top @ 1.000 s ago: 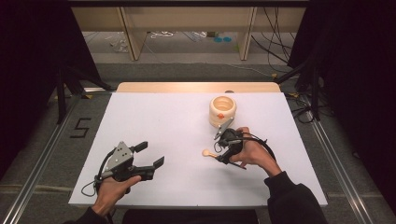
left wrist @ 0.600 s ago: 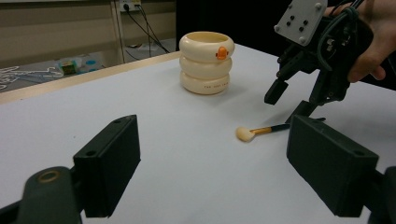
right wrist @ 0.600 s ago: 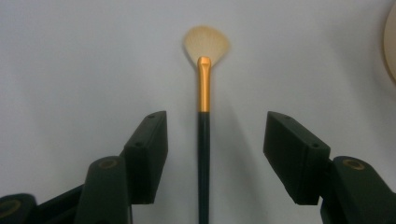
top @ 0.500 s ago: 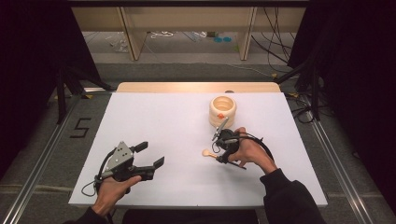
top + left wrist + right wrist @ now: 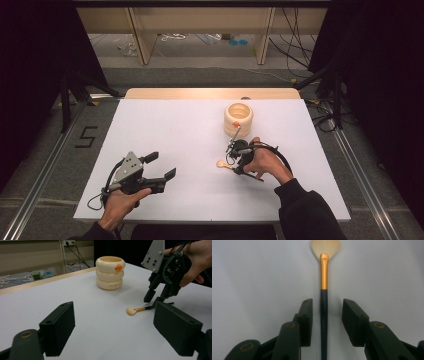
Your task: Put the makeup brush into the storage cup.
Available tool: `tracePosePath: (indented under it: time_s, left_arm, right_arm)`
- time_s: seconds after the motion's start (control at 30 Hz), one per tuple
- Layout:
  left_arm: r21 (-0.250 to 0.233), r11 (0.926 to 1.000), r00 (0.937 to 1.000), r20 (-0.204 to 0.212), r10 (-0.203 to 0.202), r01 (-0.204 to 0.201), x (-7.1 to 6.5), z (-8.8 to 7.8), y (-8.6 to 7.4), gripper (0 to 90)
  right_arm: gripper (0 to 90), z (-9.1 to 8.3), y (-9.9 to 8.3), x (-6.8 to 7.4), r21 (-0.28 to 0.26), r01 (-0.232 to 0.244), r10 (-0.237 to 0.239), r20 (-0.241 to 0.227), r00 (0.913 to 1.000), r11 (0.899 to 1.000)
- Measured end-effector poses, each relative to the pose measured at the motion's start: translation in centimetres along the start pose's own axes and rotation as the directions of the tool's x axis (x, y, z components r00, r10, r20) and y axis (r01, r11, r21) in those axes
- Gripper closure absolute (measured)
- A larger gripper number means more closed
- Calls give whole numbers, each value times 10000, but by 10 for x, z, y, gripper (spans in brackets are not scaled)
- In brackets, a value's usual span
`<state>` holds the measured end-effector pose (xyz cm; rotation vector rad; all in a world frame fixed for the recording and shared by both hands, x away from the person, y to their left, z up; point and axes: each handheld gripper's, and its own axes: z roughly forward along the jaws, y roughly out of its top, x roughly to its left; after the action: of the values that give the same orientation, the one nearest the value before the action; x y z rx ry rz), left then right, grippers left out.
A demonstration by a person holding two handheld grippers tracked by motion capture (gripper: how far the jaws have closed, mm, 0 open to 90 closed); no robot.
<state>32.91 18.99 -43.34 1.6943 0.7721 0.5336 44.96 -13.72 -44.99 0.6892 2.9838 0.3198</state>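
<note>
Our right gripper (image 5: 325, 315) has just been closing its jaws around the brush (image 5: 324, 290), not pinching yet, which lies near the cup (image 5: 238, 119), so we can soon lift it.

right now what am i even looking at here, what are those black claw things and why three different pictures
A person sits at a white table and holds a hand-held tool in each hand. Each tool ends in two black jaws that open and shut.

The high view looks down from above: the left gripper rests open near the table's front edge, nothing in it. The right gripper points down at a makeup brush.

The other two pictures come from cameras riding on the tools. The right gripper view looks along its own jaws: the brush, with black handle, gold collar and pale bristles, lies flat between them. The jaws have just been closing, but gaps remain on both sides, so nothing is gripped.

A cream ringed holder stands farther back.
</note>
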Motion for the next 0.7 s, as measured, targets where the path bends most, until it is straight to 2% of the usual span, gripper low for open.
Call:
tracePosePath:
  time_s: [0.27, 0.33, 0.4, 0.43, 0.6, 0.63, 0.67, 0.7]
  left_arm:
    - [52, 10000, 10000, 4, 4, -4, 0, 0, 0, 170]
    - [43, 10000, 10000, 5, 0, 0, 0, 0, 0, 170]
    - [44, 10000, 10000, 9, 9, -9, 0, 0, 0, 170]
    - [43, 10000, 10000, 9, 0, 0, 0, 0, 0, 170]
    - [44, 10000, 10000, 8, 3, -3, 0, 0, 0, 170]
    - [36, 10000, 10000, 9, -18, 18, 0, 0, 0, 170]
    - [29, 10000, 10000, 6, -13, 13, 0, 0, 0, 171]
    - [32, 10000, 10000, 6, 4, -4, 0, 0, 0, 170]
  right_arm:
    - [684, 4, 3, 0, 265, 11, -9, -57, 10000, 9996]
    - [700, 5, 4, -2, 373, 256, -257, 21, 9997, 9990]
    - [717, 6, 5, 0, 429, 145, -145, 7, 9999, 9990]
    - [728, 6, 6, 0, 422, 60, -54, -153, 9999, 9991]
    - [772, 6, 8, 0, 657, 190, -192, 30, 9998, 9977]
    - [778, 6, 10, 1, 714, 59, -56, -43, 10000, 9974]
    - [786, 6, 10, 0, 790, 155, -154, -17, 9999, 9968]
    - [792, 7, 10, -3, 741, 496, -502, 62, 9987, 9960]
